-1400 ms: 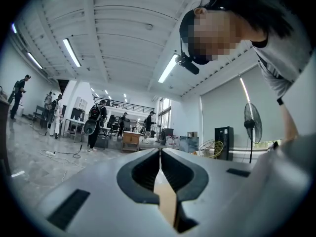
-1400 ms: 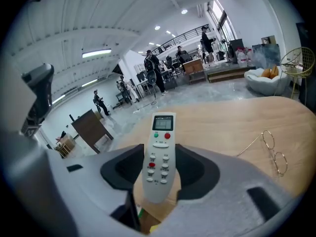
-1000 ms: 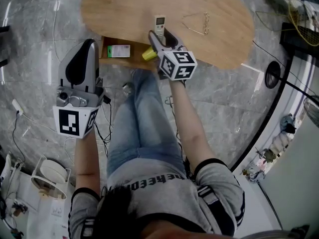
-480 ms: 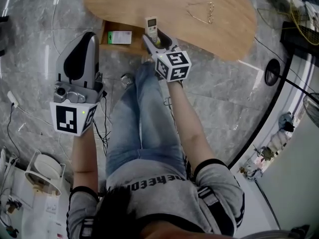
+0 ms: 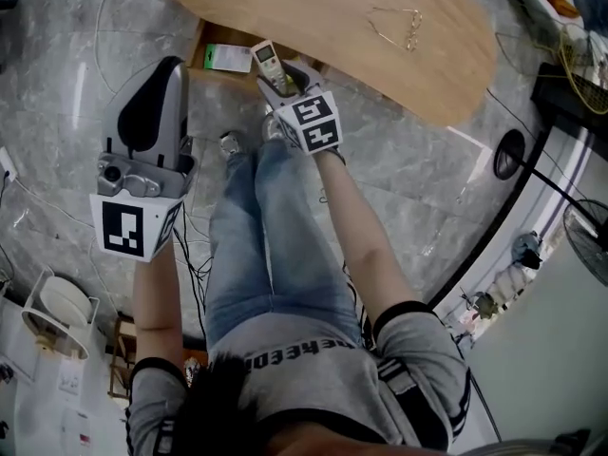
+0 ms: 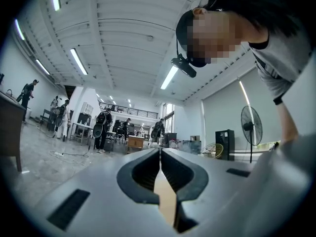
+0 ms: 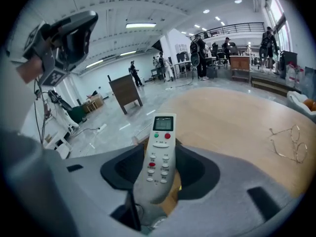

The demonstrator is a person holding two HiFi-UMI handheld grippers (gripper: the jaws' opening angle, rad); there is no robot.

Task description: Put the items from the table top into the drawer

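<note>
A white remote control [image 5: 268, 63] with a small screen is held lengthwise in my right gripper [image 5: 282, 82], which is shut on it. They hang at the near edge of the oval wooden table [image 5: 323, 12], beside the open drawer [image 5: 202, 47]. In the right gripper view the remote [image 7: 159, 154] points up and away between the jaws of the right gripper [image 7: 165, 168]. Wire-framed glasses [image 5: 396, 26] lie on the table top; they show as glasses [image 7: 288, 142] at the right. My left gripper [image 5: 152, 103] is shut and empty, raised over the floor to the left, with its closed left gripper tips [image 6: 159, 154] tilted upward.
A green and white box [image 5: 228, 57] lies in the drawer. The person's legs [image 5: 261, 226] are right below the table edge. Cables and a white fan [image 5: 57, 312] lie on the marble floor at left. A black fan [image 5: 589, 240] stands at the right.
My right gripper has carried the remote left, from over the table top to the table's edge next to the drawer. The left gripper has stayed raised and shut.
</note>
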